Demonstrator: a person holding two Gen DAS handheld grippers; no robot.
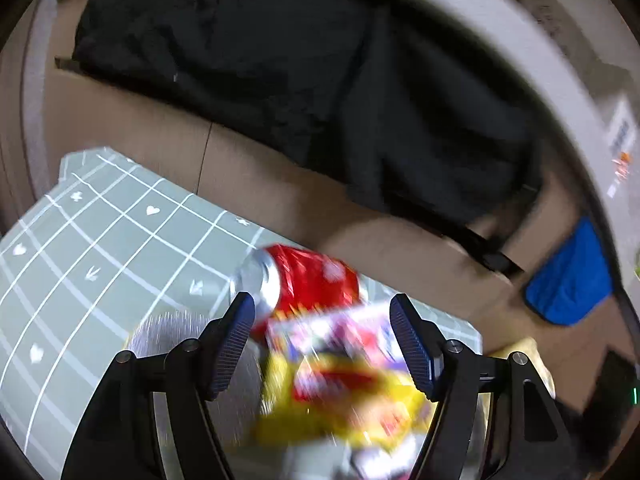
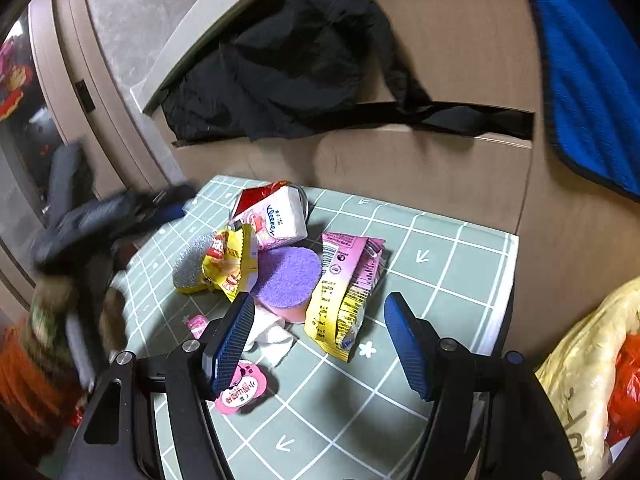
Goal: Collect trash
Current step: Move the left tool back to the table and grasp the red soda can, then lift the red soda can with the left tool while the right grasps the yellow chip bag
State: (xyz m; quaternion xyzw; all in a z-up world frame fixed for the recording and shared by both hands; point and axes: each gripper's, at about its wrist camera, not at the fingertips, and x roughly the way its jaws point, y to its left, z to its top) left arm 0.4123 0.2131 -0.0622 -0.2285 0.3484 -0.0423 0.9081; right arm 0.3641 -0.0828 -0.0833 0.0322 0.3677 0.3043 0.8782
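A pile of trash lies on a green grid-pattern table (image 2: 440, 280). In the left wrist view my left gripper (image 1: 322, 344) is open just above a red soda can (image 1: 308, 280) and a blurred yellow and pink snack wrapper (image 1: 340, 384). In the right wrist view my right gripper (image 2: 320, 340) is open and empty above a pink and yellow snack bag (image 2: 344, 292). Beside it lie a purple sponge (image 2: 286, 276), a Kleenex tissue pack (image 2: 276, 220), a yellow wrapper (image 2: 230, 264), a crumpled white tissue (image 2: 272, 336) and a pink jelly cup (image 2: 240, 394).
A brown sofa (image 2: 400, 168) stands behind the table with a black garment (image 2: 288, 72) and a blue cloth (image 2: 588, 80) on it. A yellow plastic bag (image 2: 588, 368) hangs at the right. The left gripper shows blurred at the table's left edge (image 2: 108, 216).
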